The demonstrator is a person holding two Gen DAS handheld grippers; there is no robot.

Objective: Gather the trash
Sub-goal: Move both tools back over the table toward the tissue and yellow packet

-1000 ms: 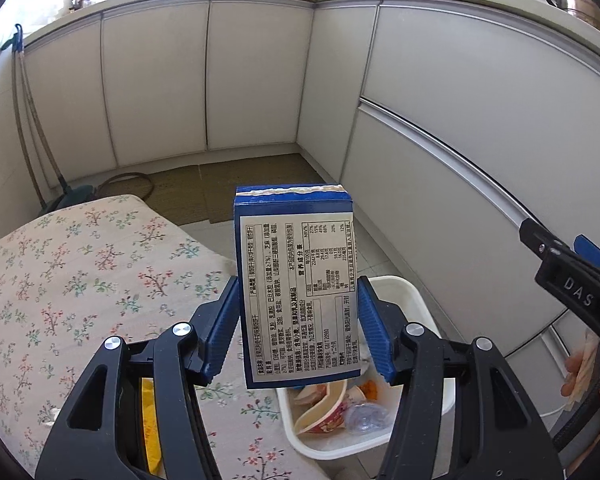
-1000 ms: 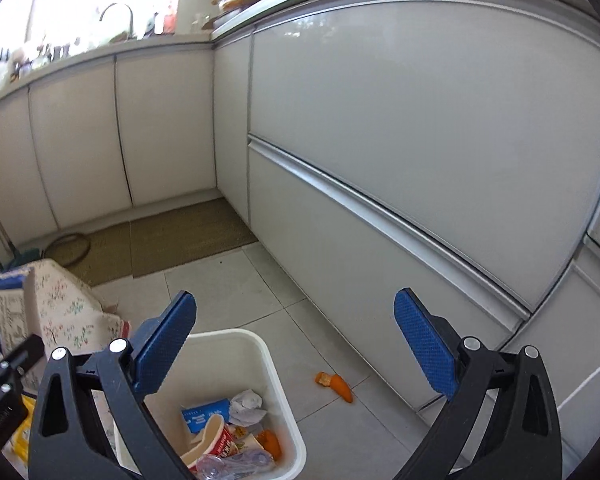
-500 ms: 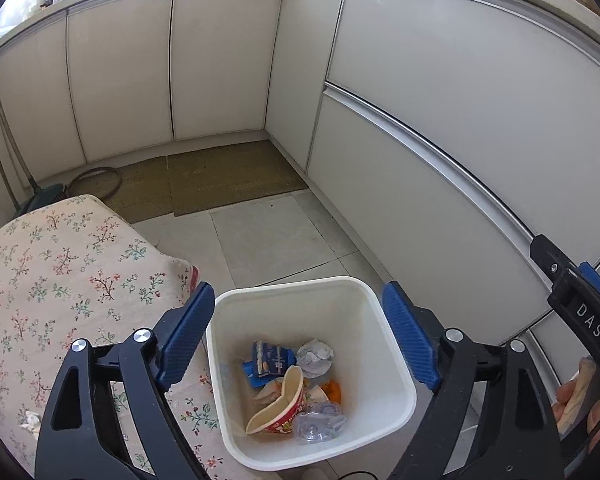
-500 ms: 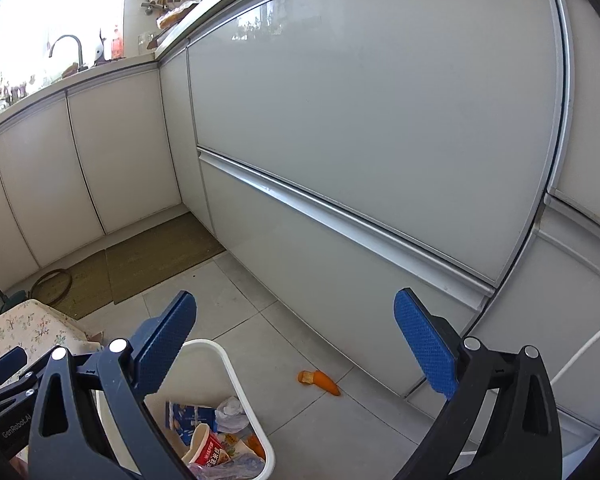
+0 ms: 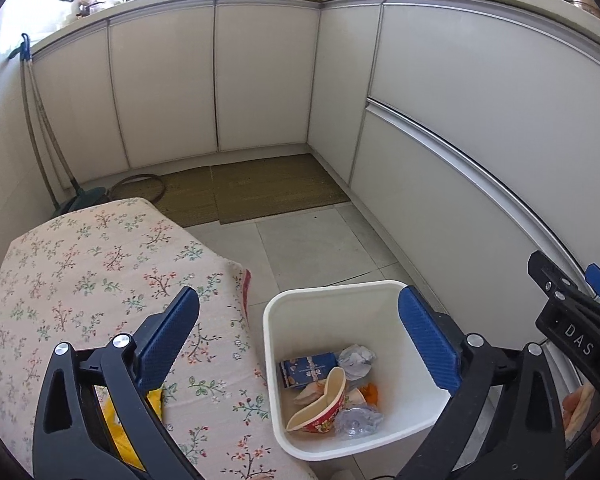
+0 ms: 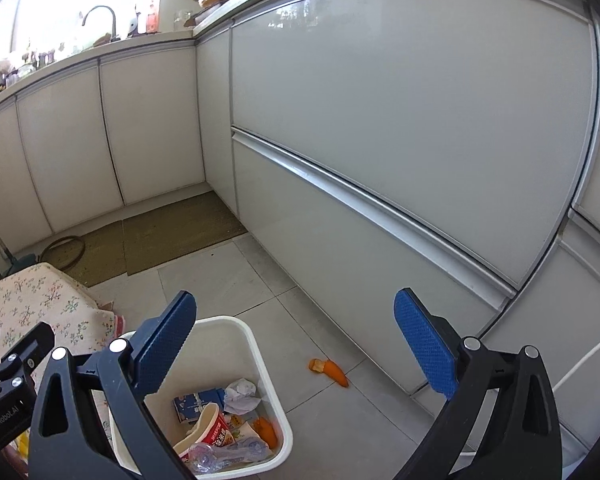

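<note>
A white trash bin [image 5: 274,340] stands on the floor beside the table; it also shows in the right wrist view [image 6: 260,360]. In it lie a blue carton [image 5: 308,368], a crumpled paper [image 5: 354,358], a red paper cup [image 5: 320,404] and clear plastic [image 5: 356,420]. My left gripper [image 5: 298,344] is open and empty above the bin's left edge. My right gripper [image 6: 294,350] is open and empty above the bin's right side. A carrot piece [image 6: 330,370] lies on the floor right of the bin. A yellow wrapper [image 5: 120,436] lies on the table under my left gripper.
A table with a floral cloth [image 5: 80,280] is left of the bin. White kitchen cabinets [image 5: 460,160] run along the back and right. A brown mat [image 5: 260,188] lies on the tiled floor. A mop [image 5: 48,152] leans in the left corner.
The left gripper opened and the blue carton dropped into the bin. The left view then pulled back toward the table. The right gripper stayed open and shifted slightly.
</note>
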